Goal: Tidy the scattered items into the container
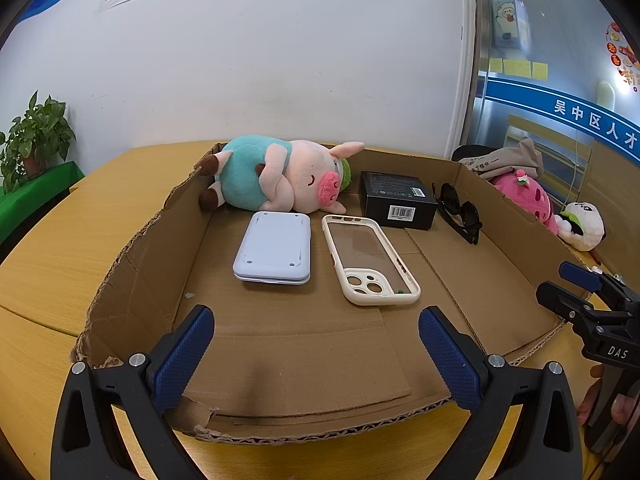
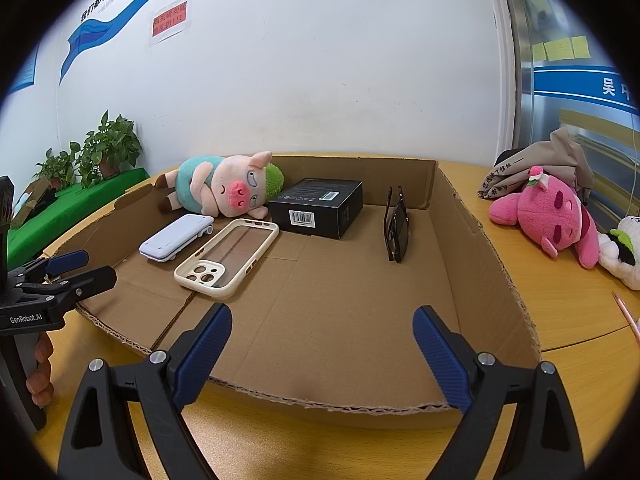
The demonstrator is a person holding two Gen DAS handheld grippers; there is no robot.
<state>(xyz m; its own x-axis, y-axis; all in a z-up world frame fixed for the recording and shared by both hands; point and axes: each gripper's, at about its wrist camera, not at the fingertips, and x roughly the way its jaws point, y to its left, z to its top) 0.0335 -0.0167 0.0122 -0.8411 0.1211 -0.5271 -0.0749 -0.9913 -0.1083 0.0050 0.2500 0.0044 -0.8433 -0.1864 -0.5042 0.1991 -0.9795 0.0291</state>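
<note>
A shallow cardboard box (image 1: 132, 280) (image 2: 480, 248) lies on the wooden table. Inside it lie a pig plush (image 1: 276, 176) (image 2: 224, 188), a pale blue device (image 1: 274, 248) (image 2: 176, 236), a cream phone case (image 1: 370, 264) (image 2: 228, 256), a black box (image 1: 396, 198) (image 2: 320, 206) and sunglasses (image 1: 460, 210) (image 2: 396, 228). My left gripper (image 1: 316, 344) is open and empty over the box's near edge. My right gripper (image 2: 322, 344) is open and empty over the near right part. Outside the box, at the right, lie a pink plush (image 2: 552, 212) (image 1: 524, 196) and a white plush (image 2: 620, 252) (image 1: 582, 220).
A grey cloth bag (image 2: 540, 160) lies behind the pink plush. A pink pen (image 2: 628, 312) lies at the table's right edge. Potted plants (image 2: 104, 152) stand on a green ledge at the left. A white wall runs behind the table.
</note>
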